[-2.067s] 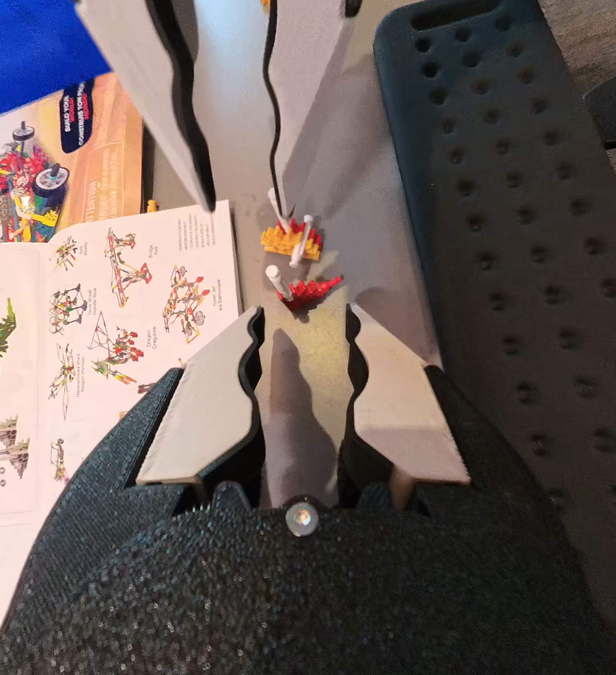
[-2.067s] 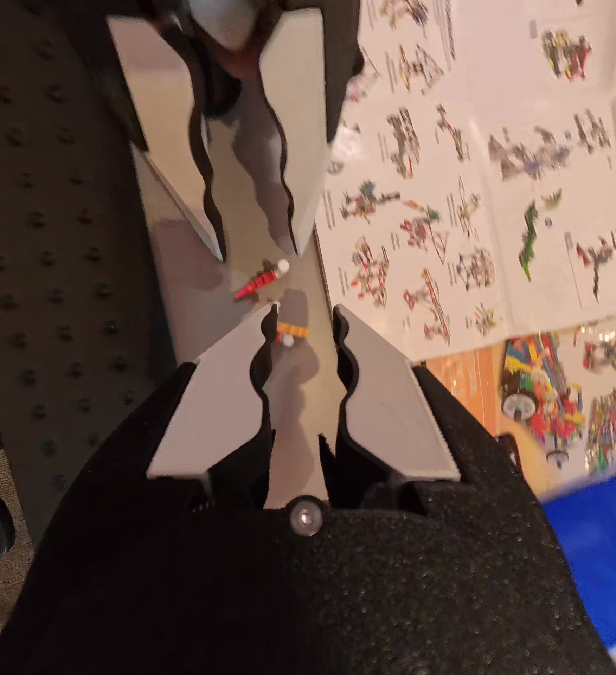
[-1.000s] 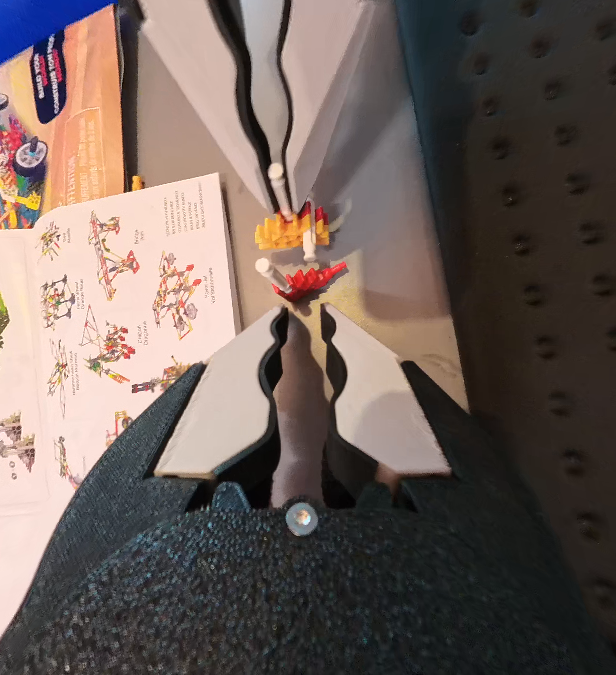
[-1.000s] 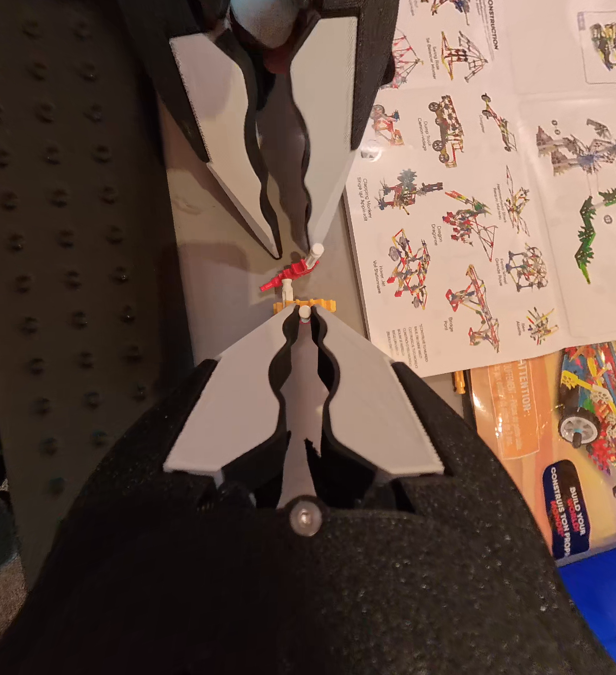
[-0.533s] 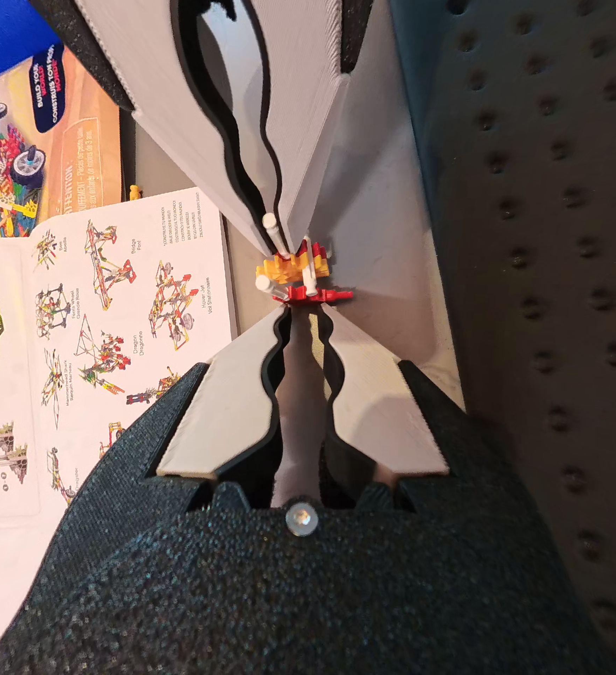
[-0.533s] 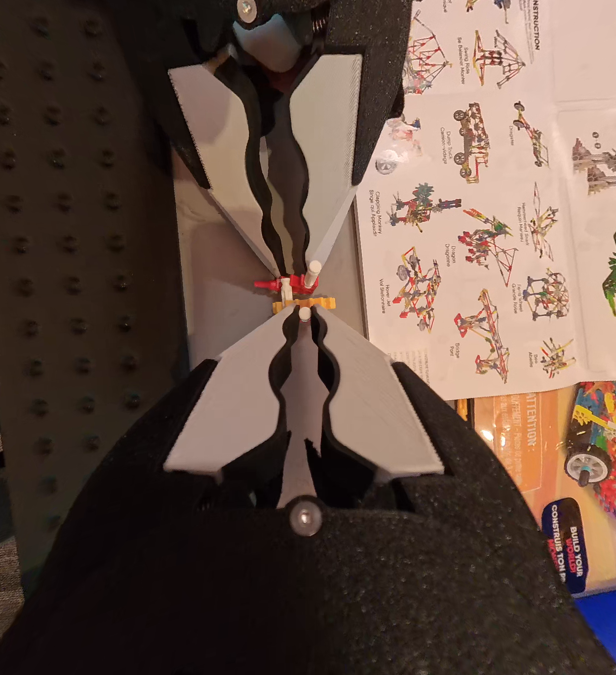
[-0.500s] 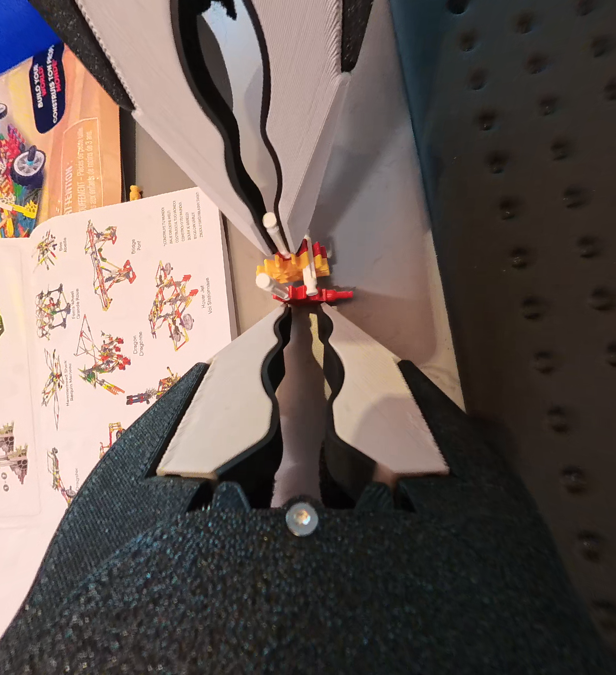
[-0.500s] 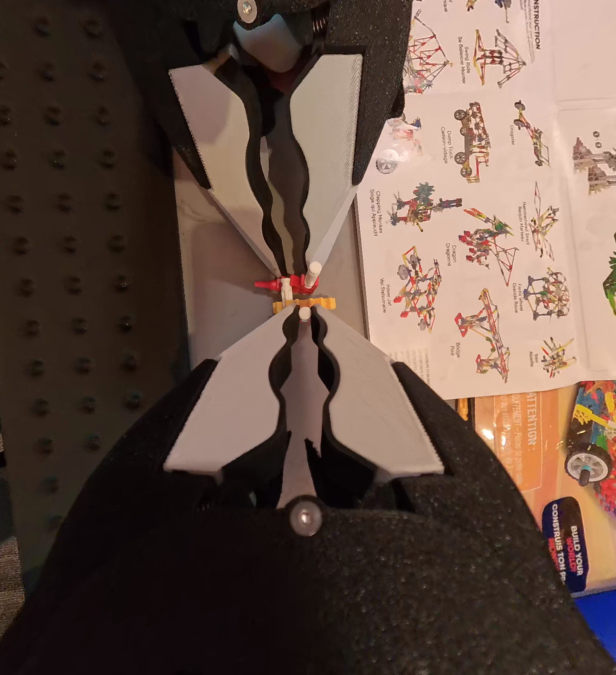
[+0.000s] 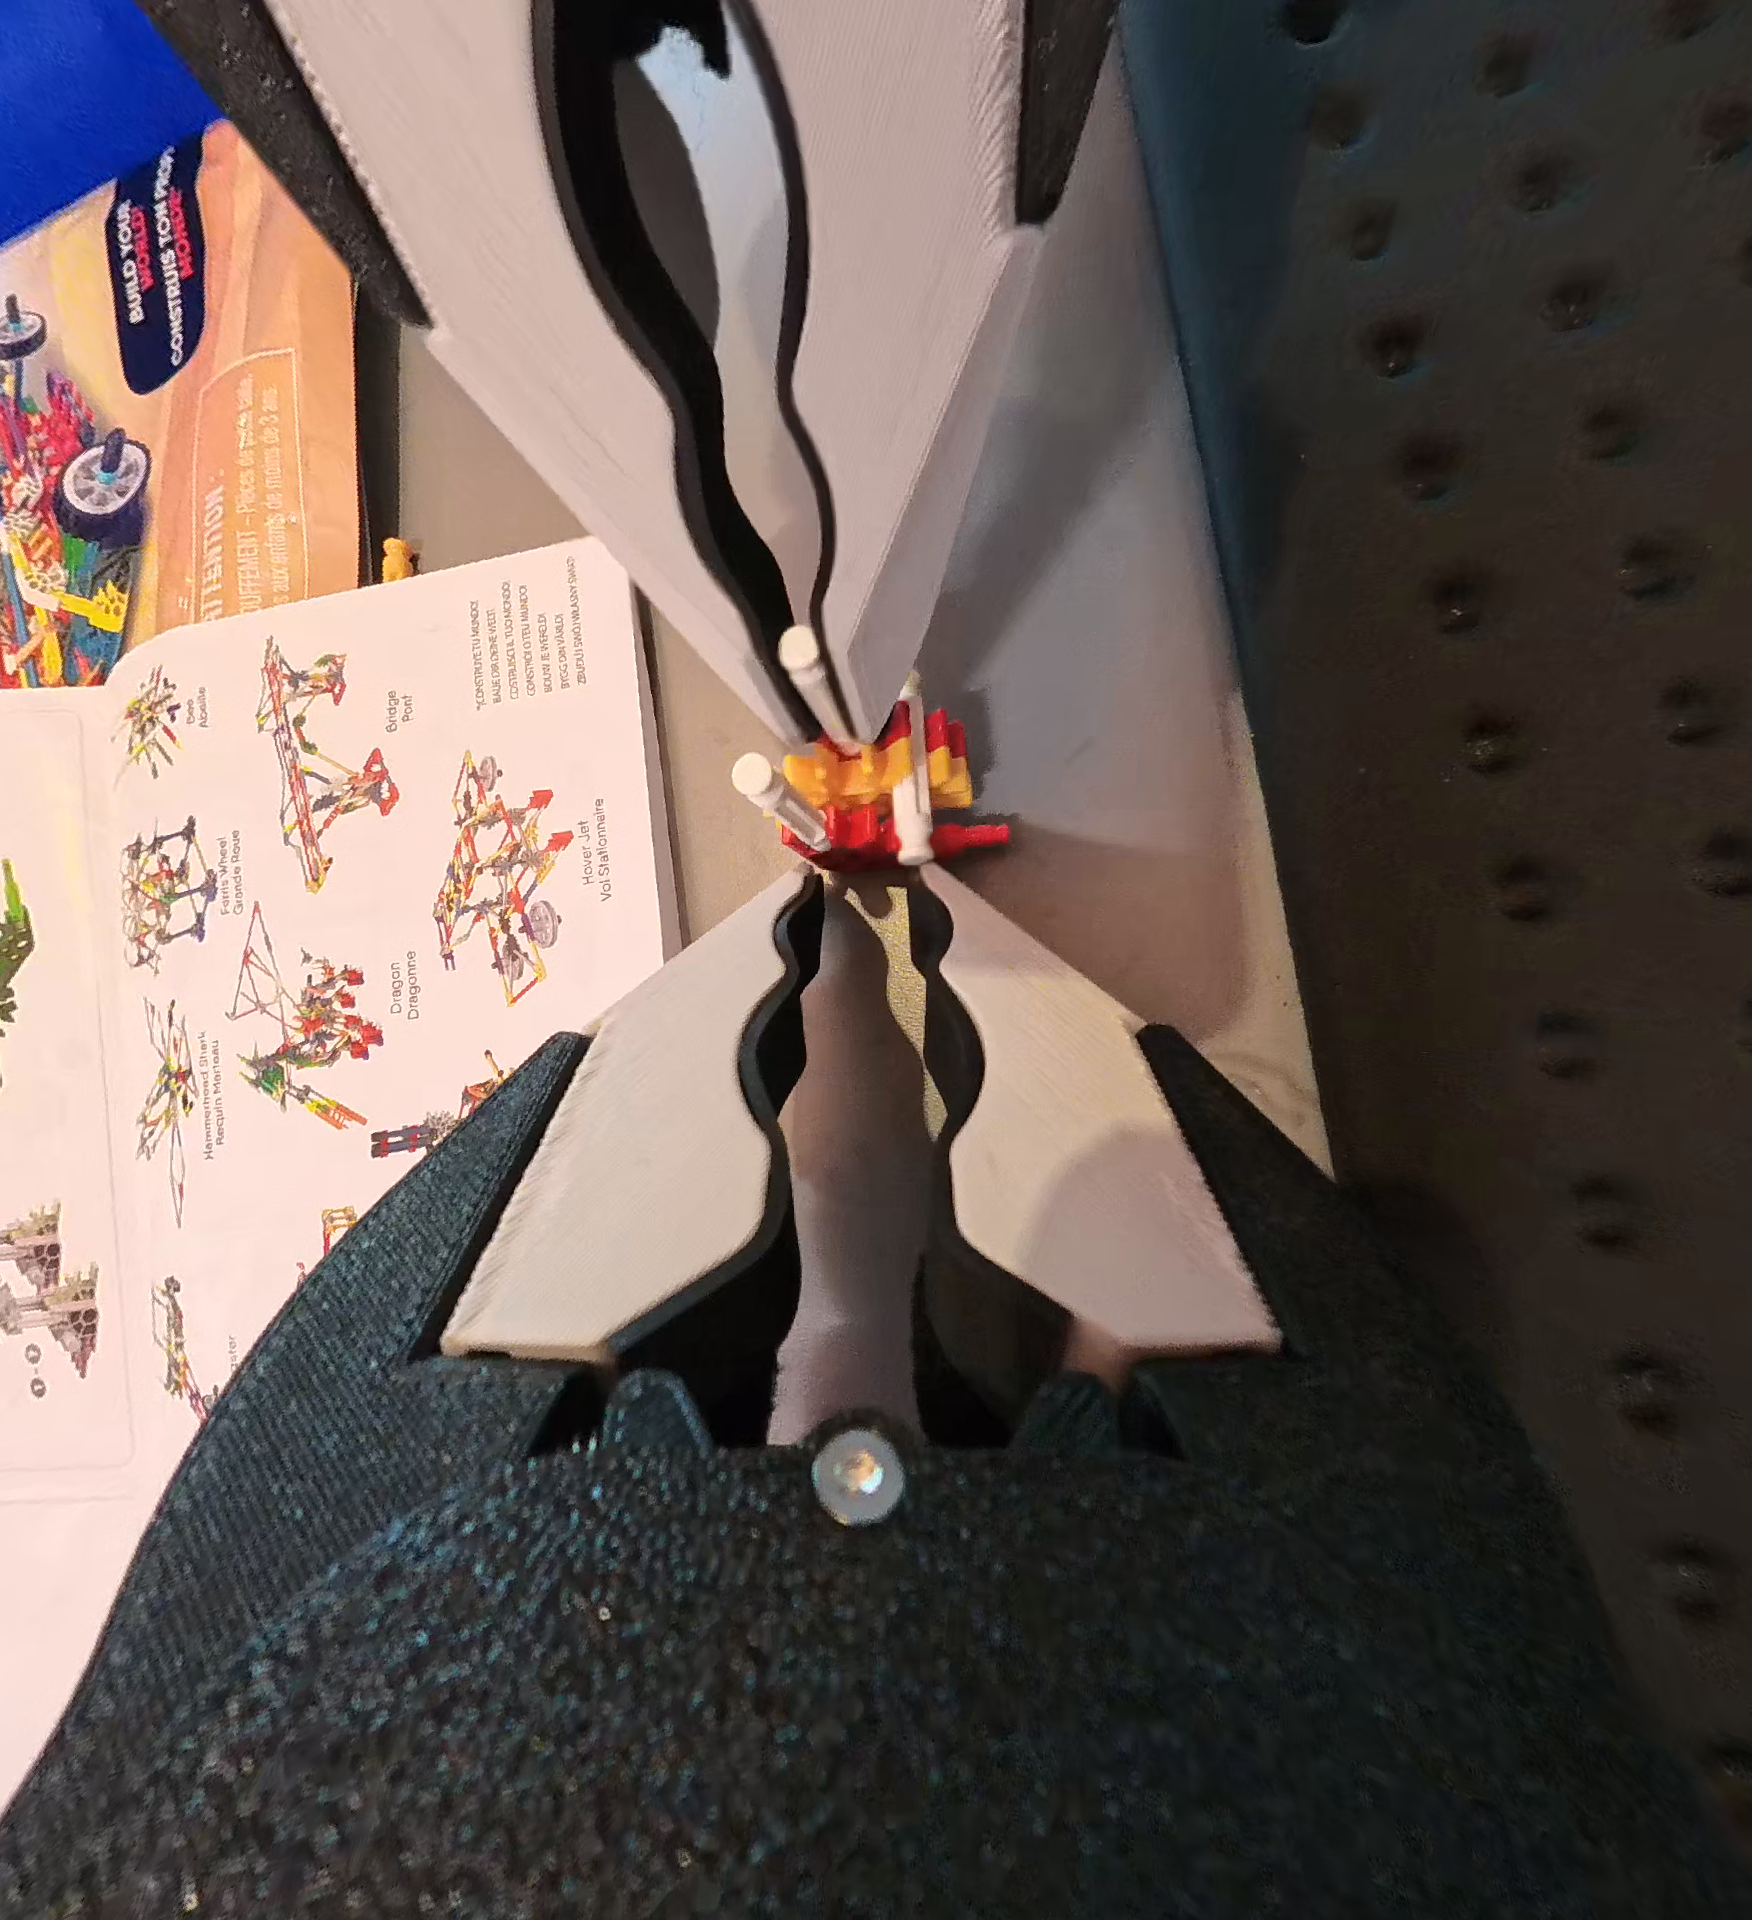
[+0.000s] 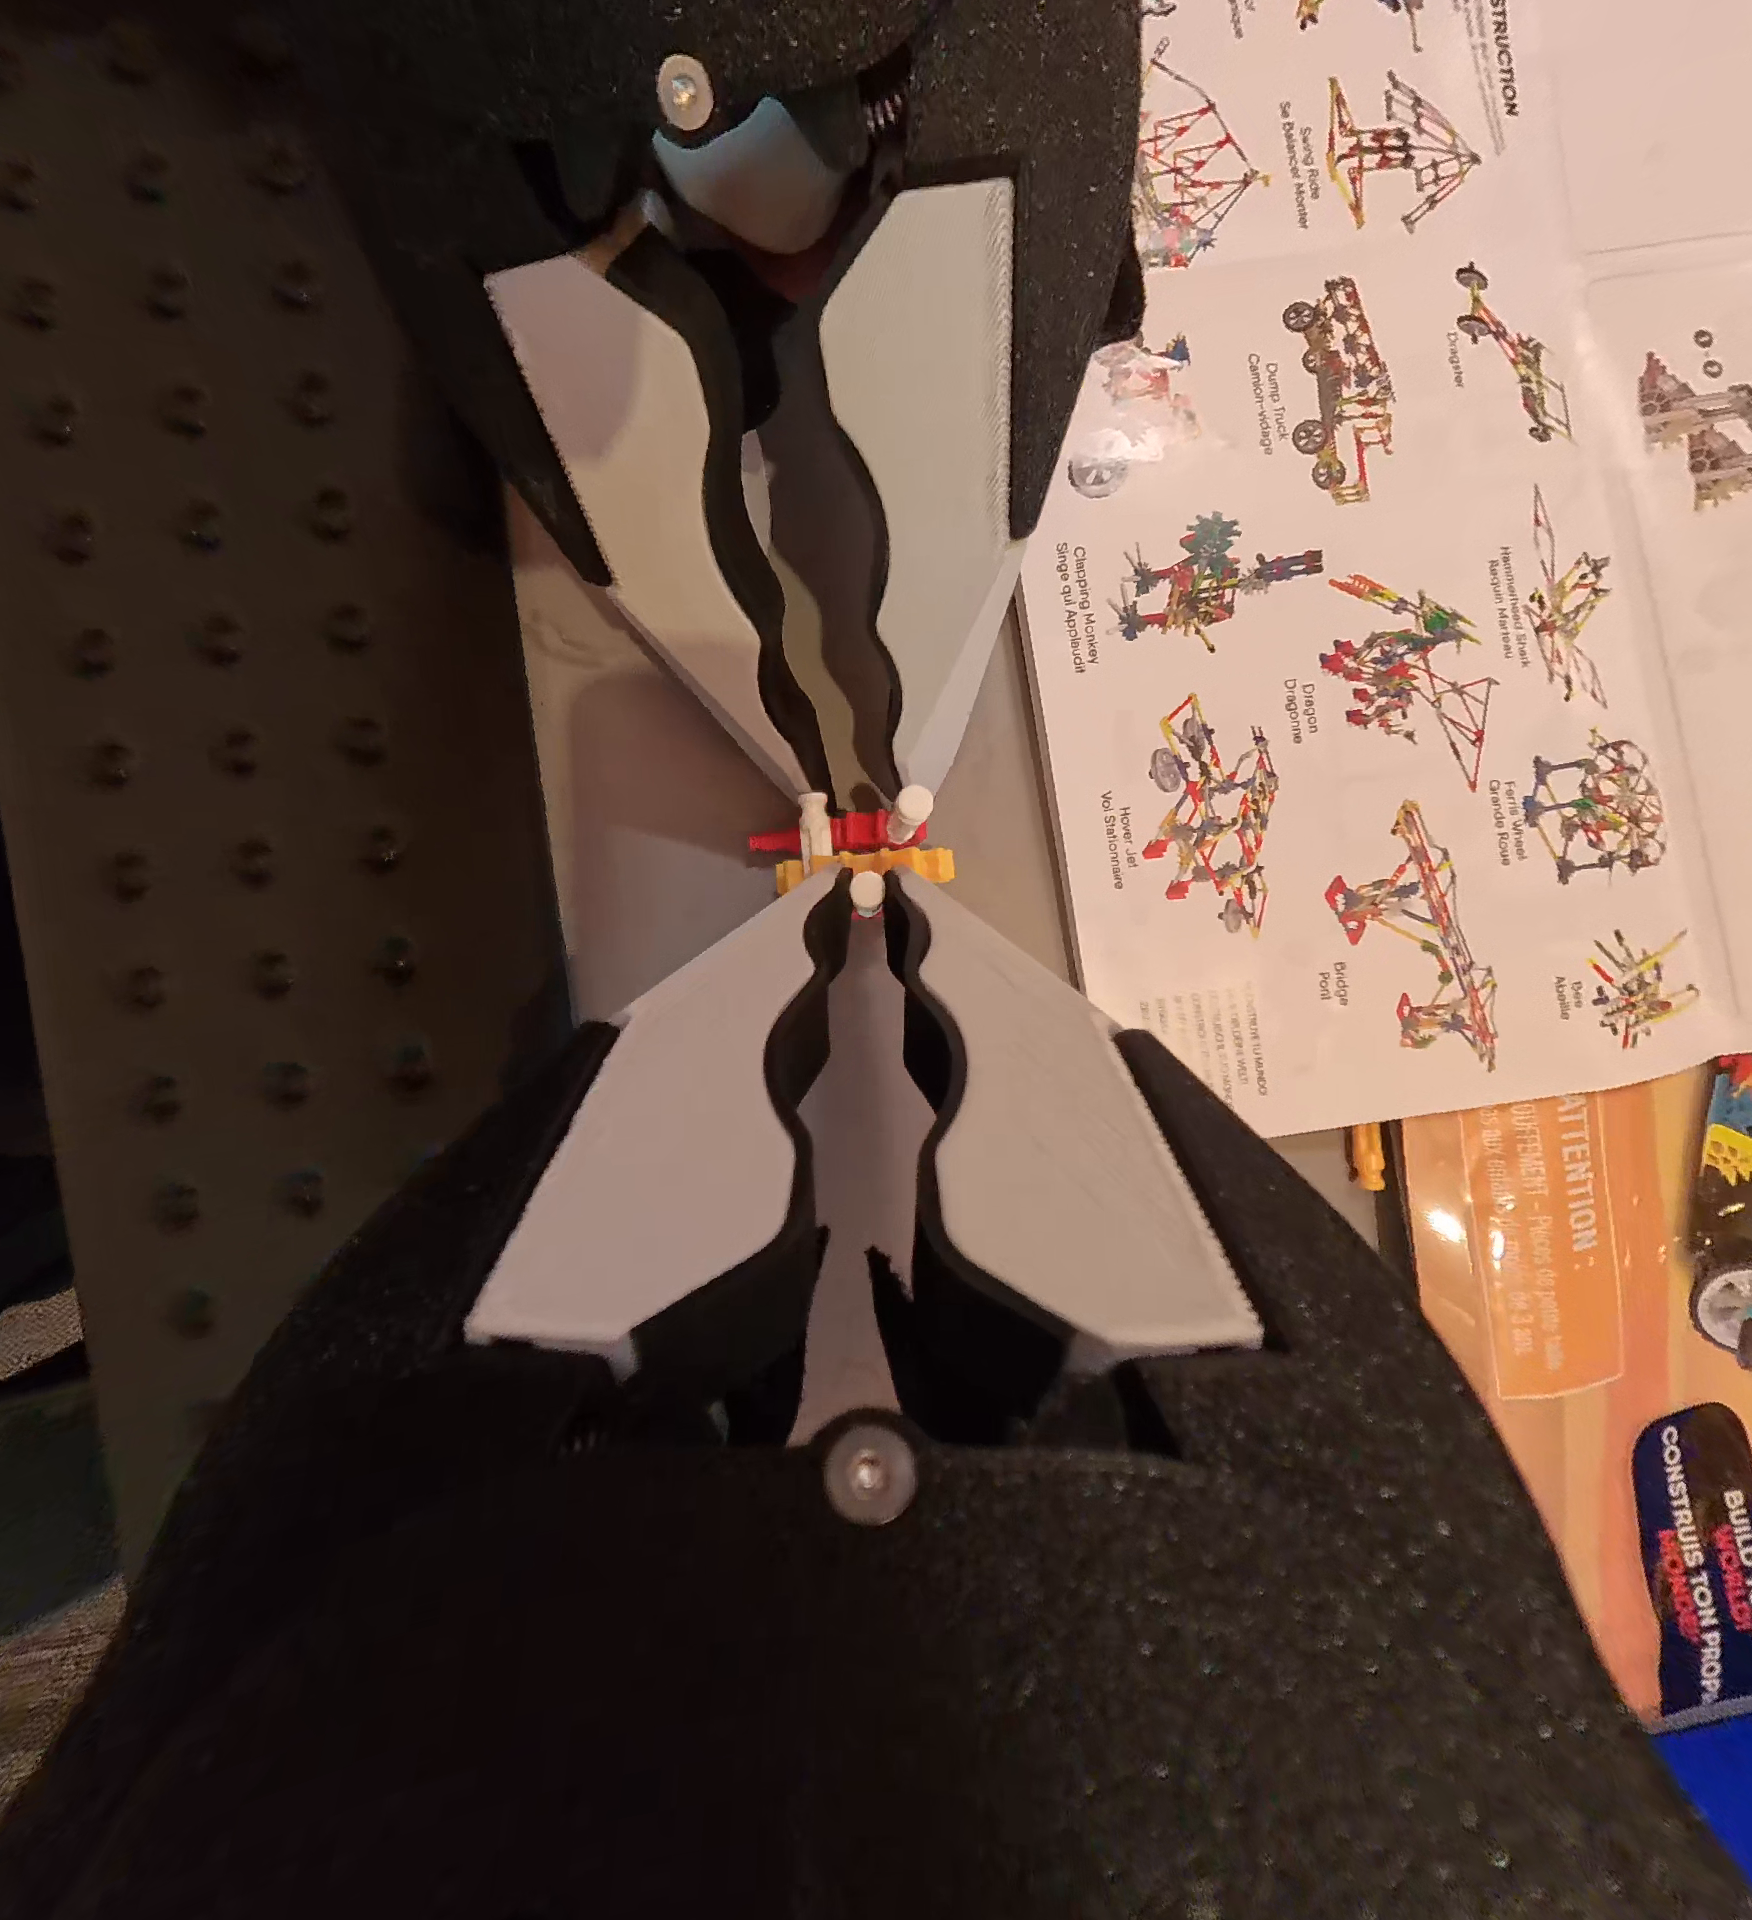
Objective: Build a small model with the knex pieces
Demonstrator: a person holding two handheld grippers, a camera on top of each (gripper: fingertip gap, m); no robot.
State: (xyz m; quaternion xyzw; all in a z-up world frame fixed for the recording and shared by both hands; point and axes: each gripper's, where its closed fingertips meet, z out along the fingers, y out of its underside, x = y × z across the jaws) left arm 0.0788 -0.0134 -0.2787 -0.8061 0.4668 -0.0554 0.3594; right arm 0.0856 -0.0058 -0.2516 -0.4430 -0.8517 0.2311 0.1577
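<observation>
Clamping: left gripper (image 9: 864,878) on red connector (image 9: 856,831) | right gripper (image 10: 859,902) on yellow connector (image 10: 877,860) | connectors touching

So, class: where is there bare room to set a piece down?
Bare grey table lies beside the dark perforated panel. Crowded middle: left tongs, right tongs, red piece, yellow piece; instruction sheet covers the other side.

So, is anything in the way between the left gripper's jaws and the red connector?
Nothing visible. The red connector sits right at the tips of the left gripper, with no gap showing. Just beyond it, touching, is the yellow connector, where the right gripper pinches a white rod.
</observation>
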